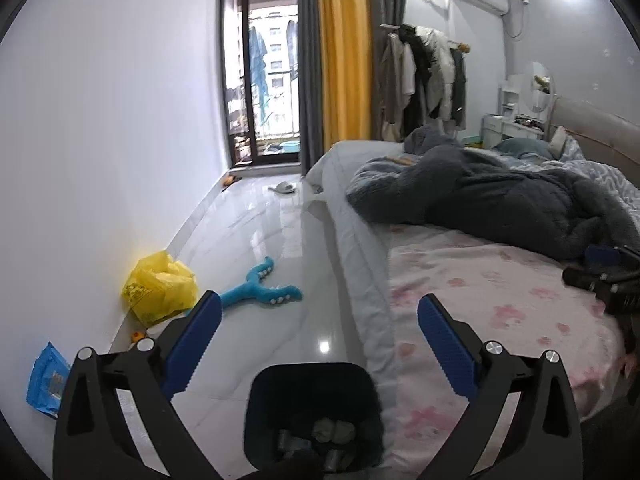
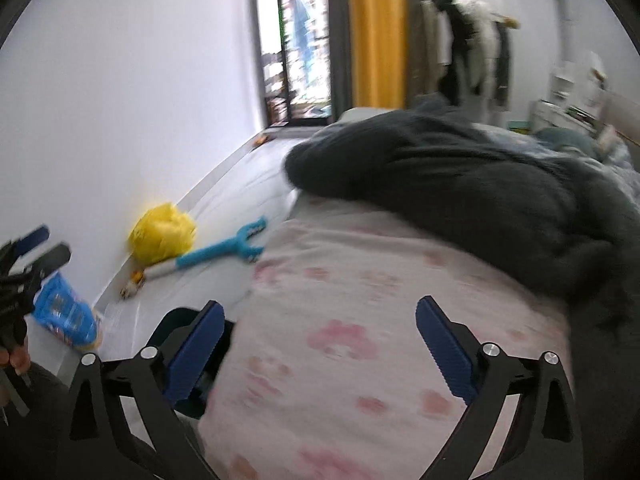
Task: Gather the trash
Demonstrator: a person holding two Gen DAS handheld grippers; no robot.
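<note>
dark blue plastic, the bin [image 1: 314, 416] stands on the floor tight against the foot corner of the bed [image 1: 500, 300], and it is where the trash belongs. a few crumpled grey wads already lie at the bottom of the bin, so i would say part of the job is done.

directly above the bin hangs the left gripper [image 1: 319, 344], its jaws spread wide with nothing between them. the right gripper [image 2: 320, 350] is up over the pink flowered sheet, to the bed side of the bin, also wide apart and empty.

beyond the bin, along the white wall, more seems left: a blue packet [image 1: 46, 380] lies nearest, then a crumpled yellow bag [image 1: 160, 286] further along, with a small orange bit [image 1: 138, 336] beside it. a blue toy [image 1: 262, 288] lies on the tiles just past the bag; i would guess that is no trash. far past the bin, near the balcony door, a pale thing sits on the floor.

what the wads in the bin are i cannot make out; the bin's lower part is cut off by the frame. the right wrist view is smeared by blur, so the small things by the wall stay unclear. the dark blanket [image 1: 500, 196] may cover more on the bed.
</note>
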